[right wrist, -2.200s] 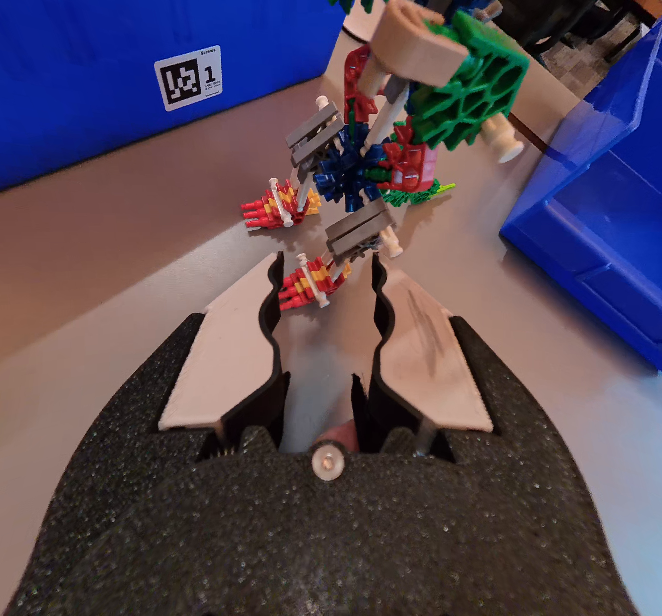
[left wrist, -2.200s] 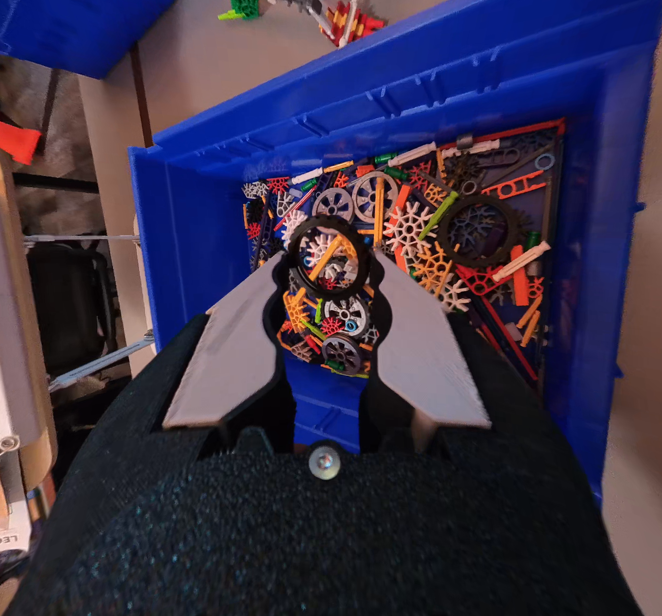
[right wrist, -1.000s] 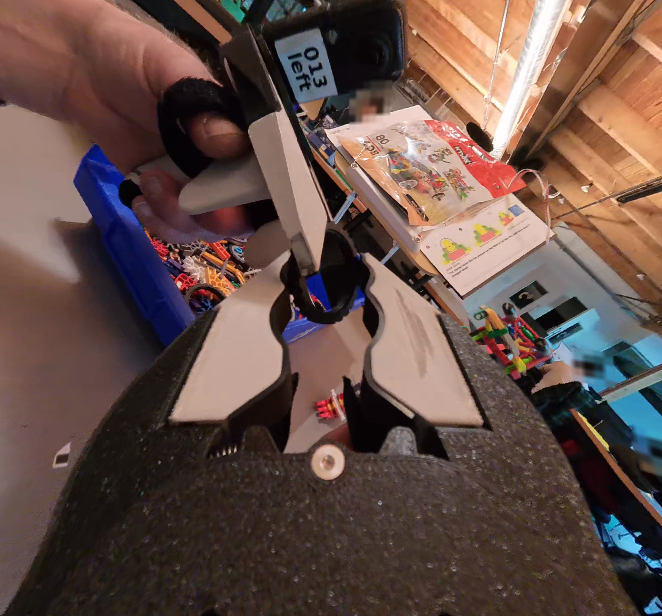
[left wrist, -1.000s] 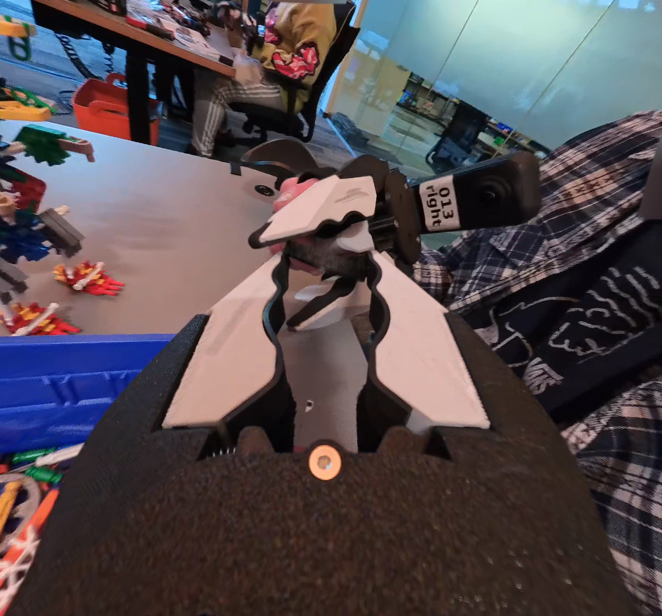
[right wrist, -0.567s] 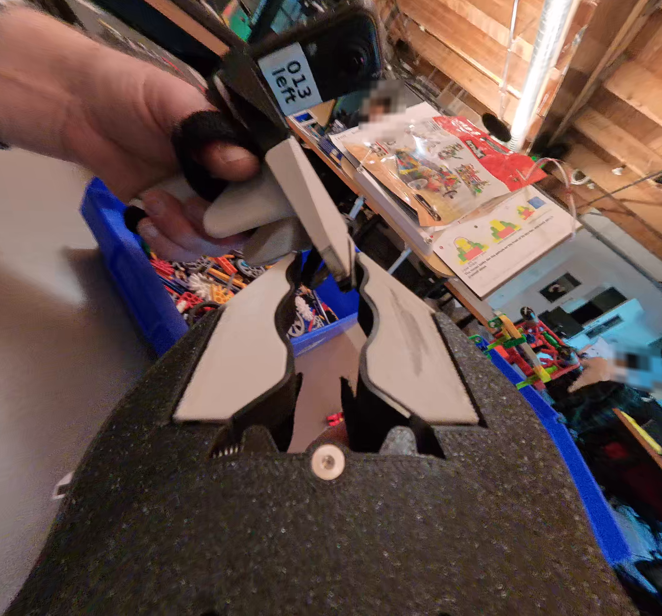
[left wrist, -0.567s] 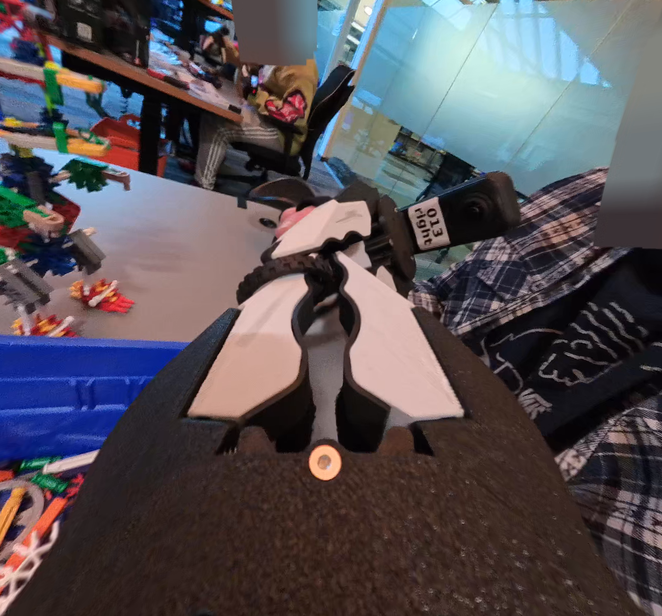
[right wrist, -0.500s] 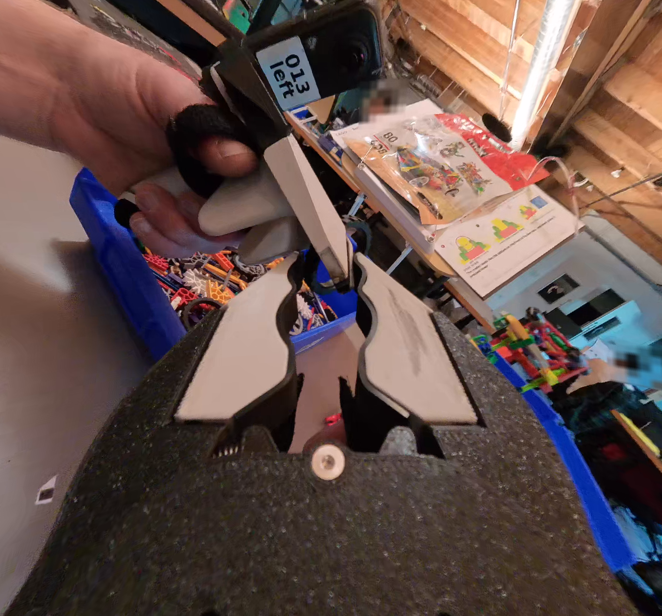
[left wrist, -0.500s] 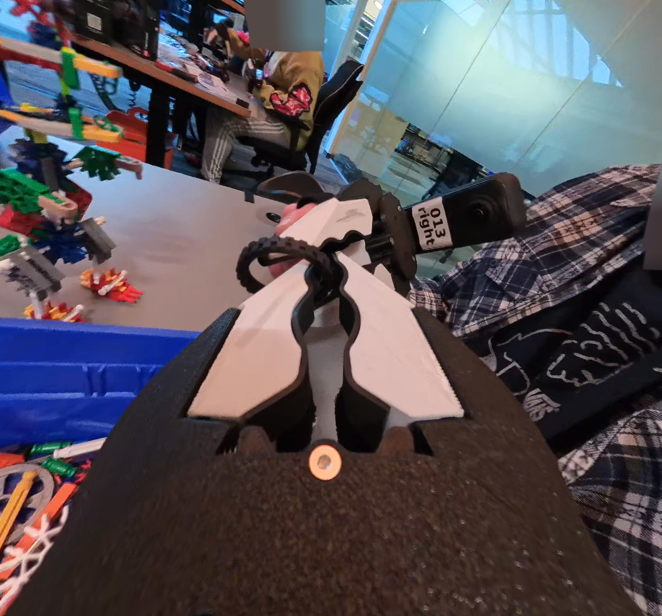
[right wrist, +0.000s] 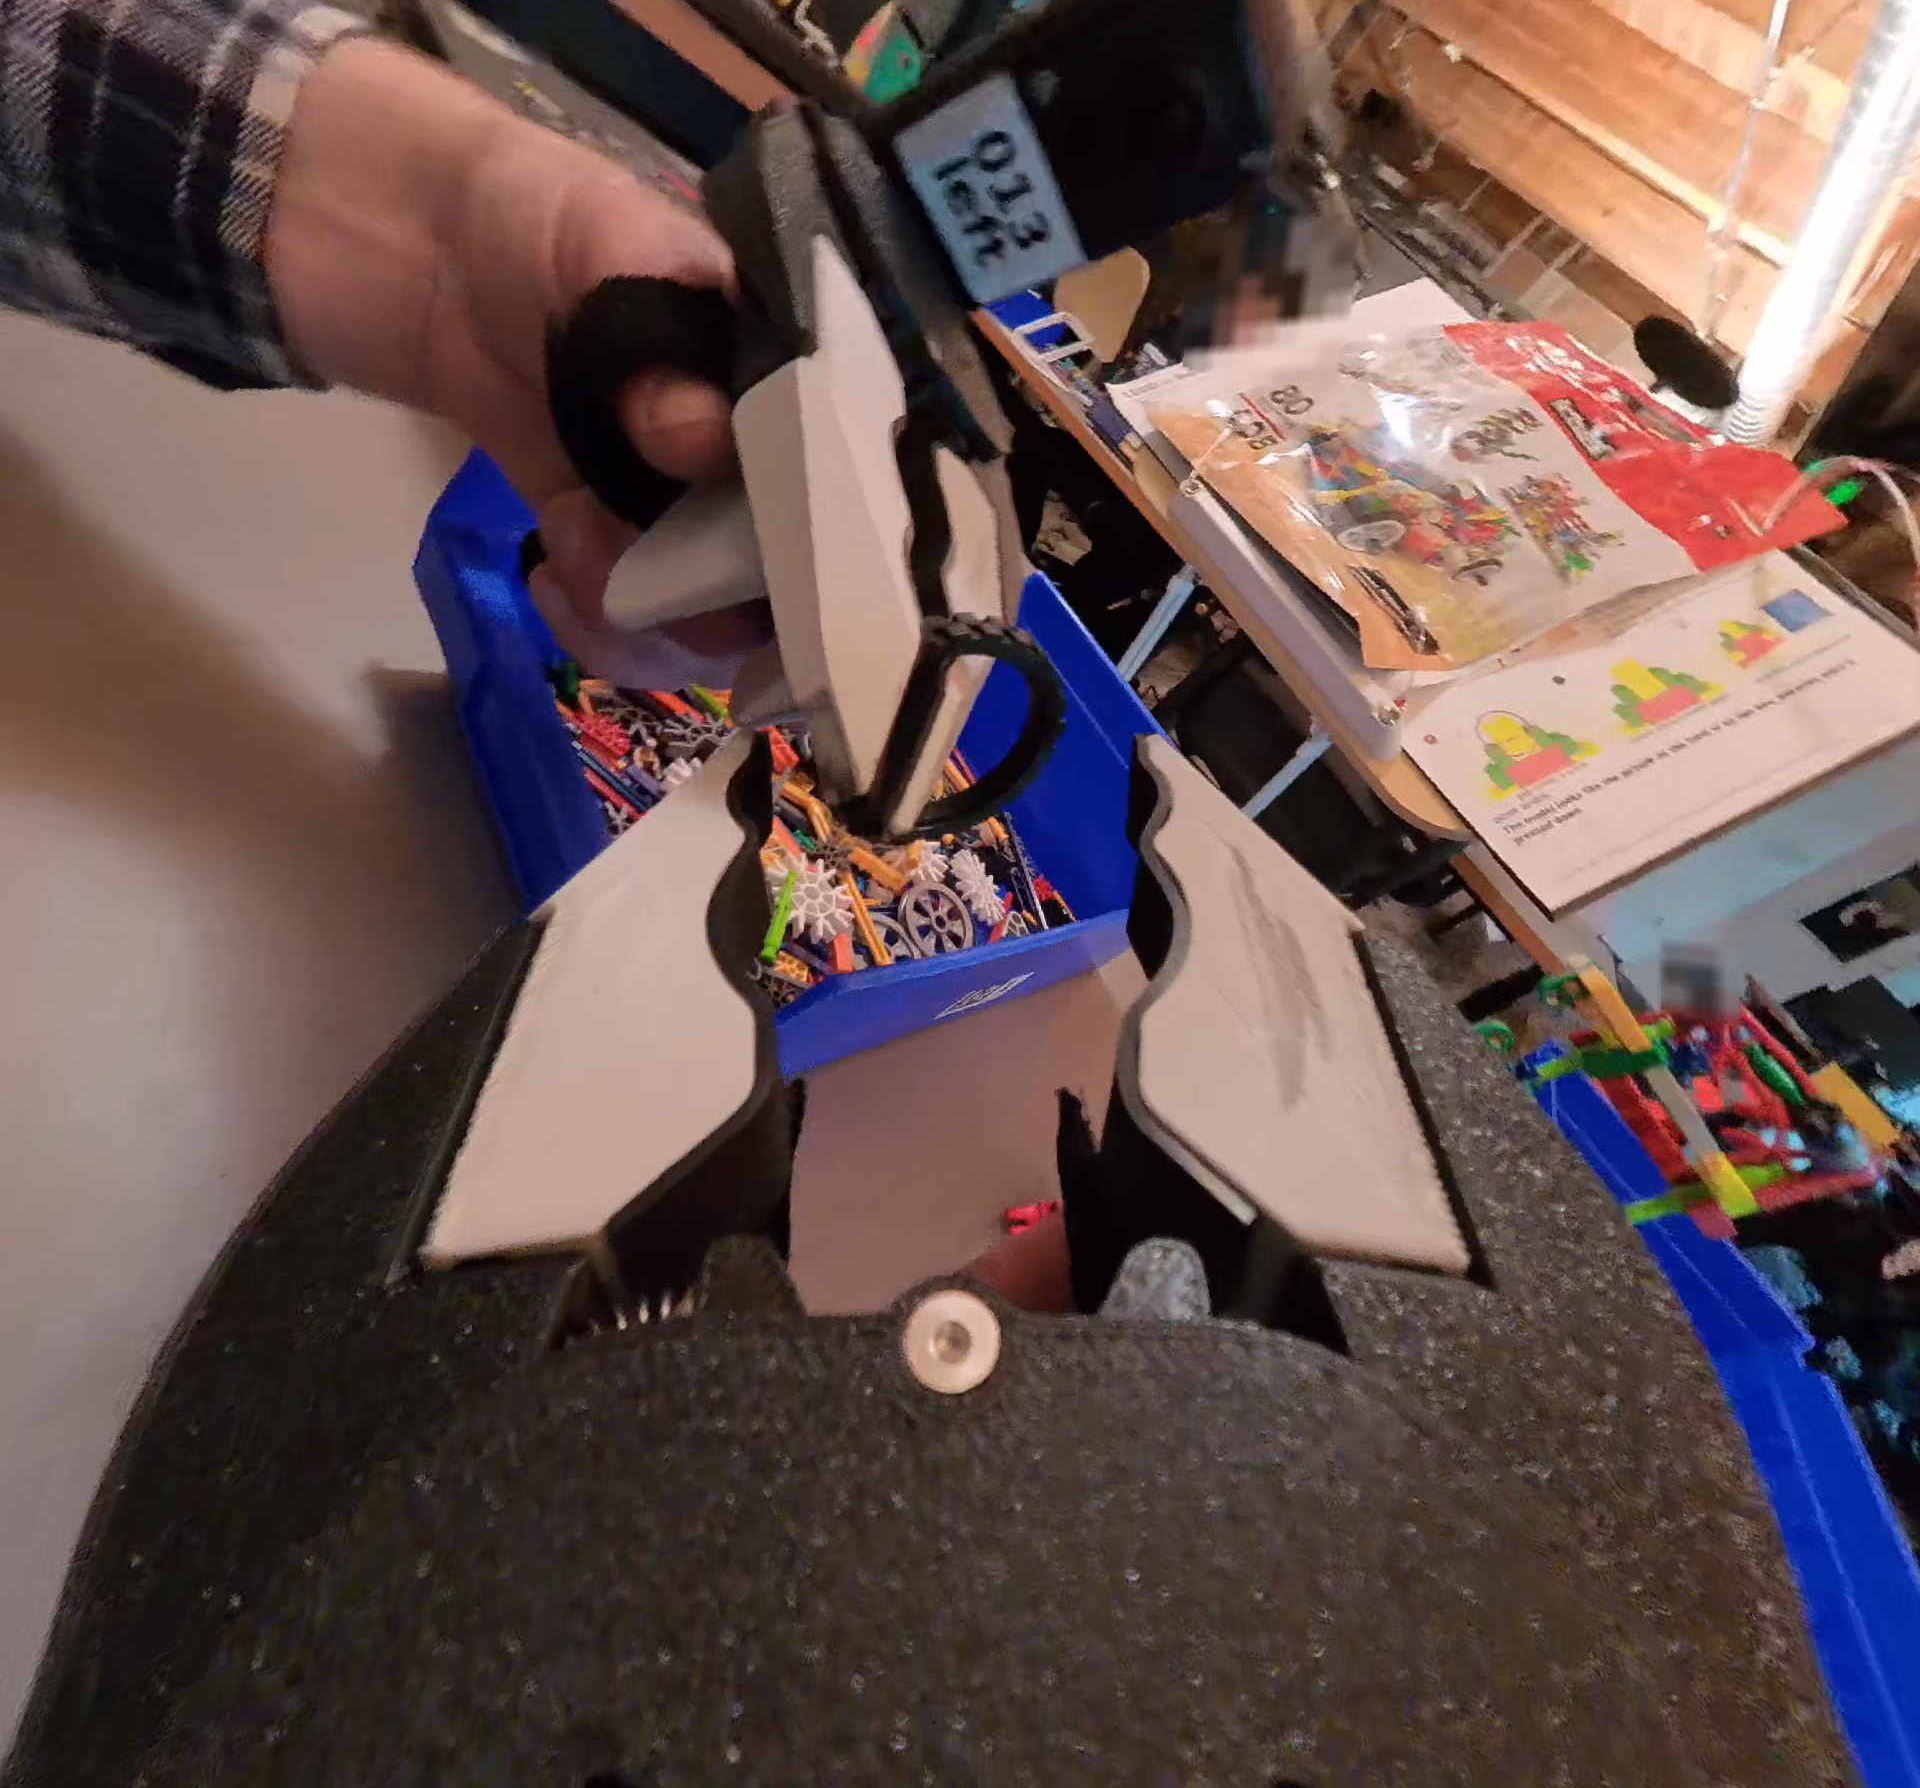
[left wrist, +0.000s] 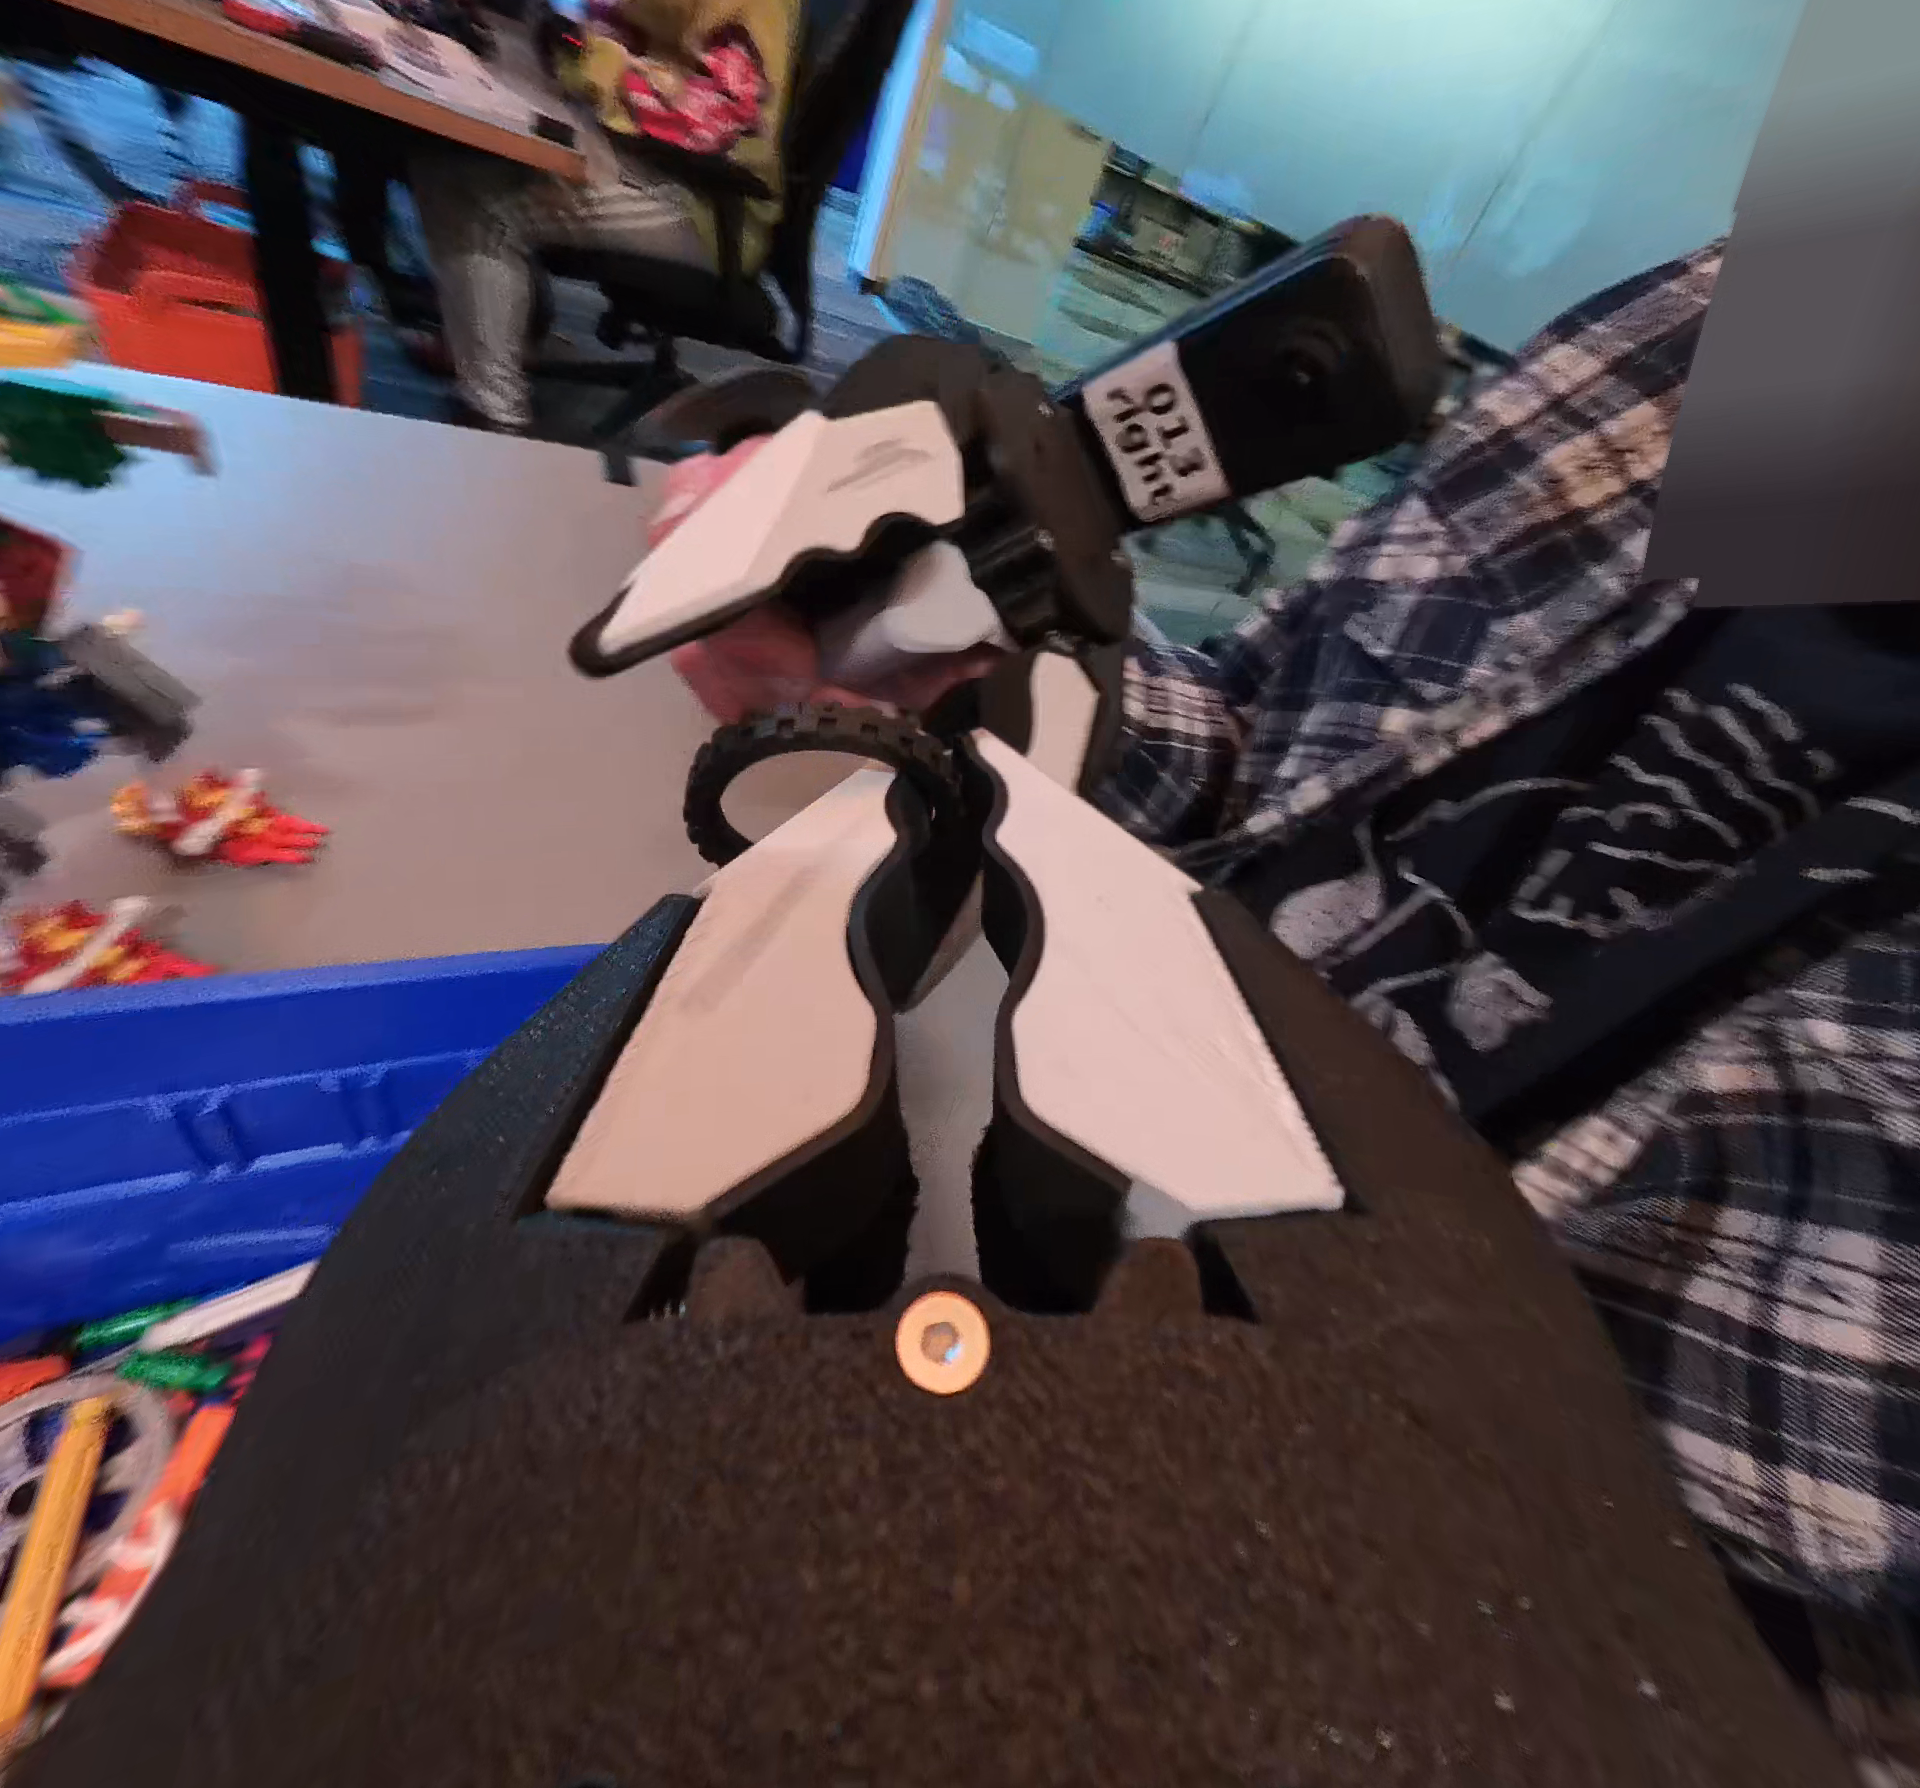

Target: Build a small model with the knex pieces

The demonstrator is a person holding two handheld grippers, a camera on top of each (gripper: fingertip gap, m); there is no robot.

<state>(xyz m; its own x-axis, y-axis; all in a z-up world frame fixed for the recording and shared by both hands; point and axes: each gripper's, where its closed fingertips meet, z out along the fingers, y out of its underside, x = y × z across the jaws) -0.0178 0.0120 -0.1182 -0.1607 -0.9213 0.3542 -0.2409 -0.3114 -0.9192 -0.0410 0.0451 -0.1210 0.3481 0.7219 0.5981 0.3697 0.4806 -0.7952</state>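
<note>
The left gripper [left wrist: 961, 751] is closed on a black tire [left wrist: 810, 762], pinching one side of the rim so that the ring projects to its left, flat-on and clear of the table [left wrist: 416, 616]. The right gripper [right wrist: 940, 772] stands wide open and holds nothing; in the right wrist view the tire [right wrist: 1013, 699] hangs just beyond its fingertips, slightly right of centre, above the blue bin [right wrist: 1070, 782] of loose parts.
</note>
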